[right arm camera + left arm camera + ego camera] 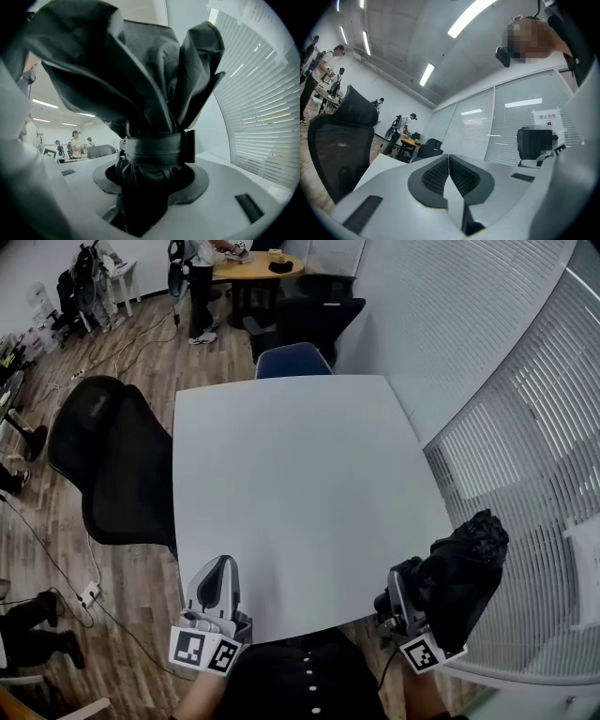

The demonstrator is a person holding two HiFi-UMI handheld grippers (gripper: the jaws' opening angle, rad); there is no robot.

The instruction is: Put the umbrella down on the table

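Most of right claw (405, 602) hides behind umbrella (464, 573).

Folded black umbrella (464, 568), strap fastened, held just off the table's (300, 474) right edge.

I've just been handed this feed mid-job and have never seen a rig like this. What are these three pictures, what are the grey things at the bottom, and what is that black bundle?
There is no robot here: a person holds a pair of grey hand-held tongs in each hand. The head view comes from a camera on the person's head, looking steeply down at the white rectangular table. I see nothing lying on it. The left tongs show at that view's bottom left and the right tongs at its bottom right. The other two pictures come from a camera riding on each pair, looking along its jaws. In the left gripper view the jaws are together with nothing between them. In the right gripper view they grip a folded black fabric umbrella, bound by its strap. It is held beside the table's right edge, not yet on it.
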